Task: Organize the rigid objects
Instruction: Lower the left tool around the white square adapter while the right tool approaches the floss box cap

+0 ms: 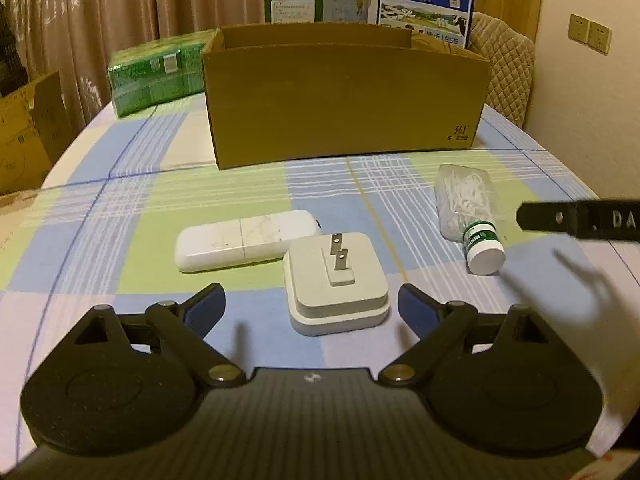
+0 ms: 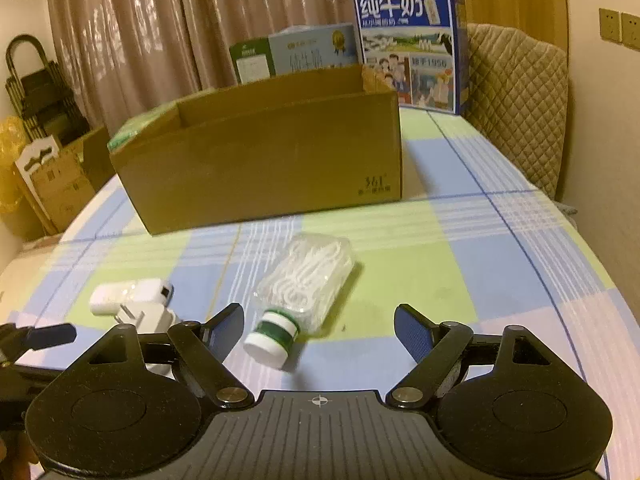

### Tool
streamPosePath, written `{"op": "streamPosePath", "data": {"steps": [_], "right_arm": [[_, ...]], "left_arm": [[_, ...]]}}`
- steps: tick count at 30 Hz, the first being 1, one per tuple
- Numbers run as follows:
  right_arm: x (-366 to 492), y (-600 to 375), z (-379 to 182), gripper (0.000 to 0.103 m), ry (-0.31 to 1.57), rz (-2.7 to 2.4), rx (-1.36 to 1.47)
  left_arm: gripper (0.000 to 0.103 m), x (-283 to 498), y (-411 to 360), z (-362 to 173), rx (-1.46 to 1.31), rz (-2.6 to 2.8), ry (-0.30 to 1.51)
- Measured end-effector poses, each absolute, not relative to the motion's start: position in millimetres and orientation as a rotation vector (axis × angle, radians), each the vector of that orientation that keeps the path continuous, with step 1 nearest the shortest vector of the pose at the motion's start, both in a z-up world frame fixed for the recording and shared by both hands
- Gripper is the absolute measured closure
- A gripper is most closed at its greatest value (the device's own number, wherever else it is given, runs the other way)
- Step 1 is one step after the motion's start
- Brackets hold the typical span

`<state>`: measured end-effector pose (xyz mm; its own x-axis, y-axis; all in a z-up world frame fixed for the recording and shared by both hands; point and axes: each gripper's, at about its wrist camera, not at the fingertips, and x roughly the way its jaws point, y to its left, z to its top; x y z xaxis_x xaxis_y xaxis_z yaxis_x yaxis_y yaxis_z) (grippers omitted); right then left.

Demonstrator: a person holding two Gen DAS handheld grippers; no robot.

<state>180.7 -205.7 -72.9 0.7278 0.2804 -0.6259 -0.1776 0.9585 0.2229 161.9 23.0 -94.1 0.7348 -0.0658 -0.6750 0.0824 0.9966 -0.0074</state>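
Note:
On the checked tablecloth lie a white plug adapter point(image 1: 336, 288), prongs up, and a white oblong case point(image 1: 244, 244) just behind it. My left gripper point(image 1: 312, 302) is open, its blue pads either side of the adapter without touching it. Farther right lie a clear box of floss picks point(image 1: 466, 200) and a small white bottle point(image 1: 484, 246) with a green label. My right gripper point(image 2: 320, 320) is open over the bottle point(image 2: 274, 338), which lies on its side near the left pad, apart from it. The floss box point(image 2: 308, 276) touches the bottle's far end. An open cardboard box point(image 1: 344, 96) stands behind.
Behind the cardboard box point(image 2: 260, 160) stand a blue milk carton point(image 2: 412, 44) and a green-and-white box point(image 2: 292, 56). A green pack point(image 1: 156, 76) lies at its left. A quilted chair back point(image 2: 520, 100) rises past the table's right edge. Cartons point(image 2: 60, 184) sit on the floor, left.

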Motion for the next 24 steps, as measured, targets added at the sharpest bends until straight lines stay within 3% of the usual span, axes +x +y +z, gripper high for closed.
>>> {"op": "streamPosePath", "data": {"steps": [4,12,21,24], "right_arm": [[181.5,-205.1,-76.2,0.024,0.728,0.252,0.161],[184.7,-200.4,-80.6,0.025,0.74,0.269,0.158],[189.0,-191.1,-86.7,0.035,0.759,0.306,0.137],[191.2,-188.2,-90.3,0.041,0.772,0.311,0.132]], "left_arm": [[0.014,169.5,21.3,-96.5,0.016,-0.084,0.739],[0.031,180.5,13.7,-100.7,0.041,-0.1,0.746],[0.032,187.2,9.6,-110.4,0.058,-0.112,0.78],[0.037,187.0,10.6,-109.3,0.055,-0.116,0.783]]}}
